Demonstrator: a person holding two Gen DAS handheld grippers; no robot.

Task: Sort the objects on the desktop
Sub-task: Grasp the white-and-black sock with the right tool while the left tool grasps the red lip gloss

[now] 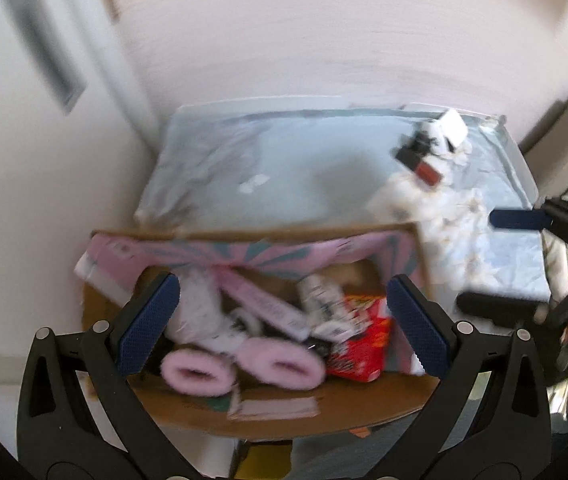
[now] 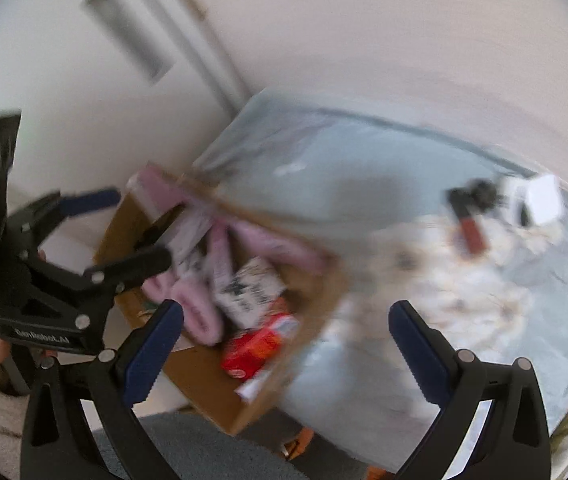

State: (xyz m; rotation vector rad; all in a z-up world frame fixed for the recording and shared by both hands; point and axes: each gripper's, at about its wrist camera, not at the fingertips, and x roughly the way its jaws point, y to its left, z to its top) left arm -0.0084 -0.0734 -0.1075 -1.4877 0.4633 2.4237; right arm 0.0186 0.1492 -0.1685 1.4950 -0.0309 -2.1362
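Blue textured pads line both claws, each set on black plastic arms with silver rivets. Left gripper (image 1: 284, 320) spread wide, nothing between its pads; it hangs over the open cardboard box (image 1: 324, 416) with no contact visible. Right gripper (image 2: 286, 344) equally wide and empty, above the box's near corner and the table edge. Inside the box, nearest: two fluffy pink slippers (image 1: 239, 368), oval, soft pile, side by side. Just beyond them a red glossy packet (image 1: 364, 352), a white item with black print (image 1: 324, 304), and a long pale pink flat package (image 1: 267, 304) lying diagonally. Box flaps carry pink and teal printed paper. Beyond the box, a table under crinkled pale blue plastic sheeting (image 1: 284, 160). On its far right, a heap of white crumpled material (image 1: 444, 208), perhaps tissue or fluff, motion blur prevents certainty. Atop the heap's far end, a small red-and-black object (image 1: 420, 164) and a white boxy block (image 1: 454, 128).
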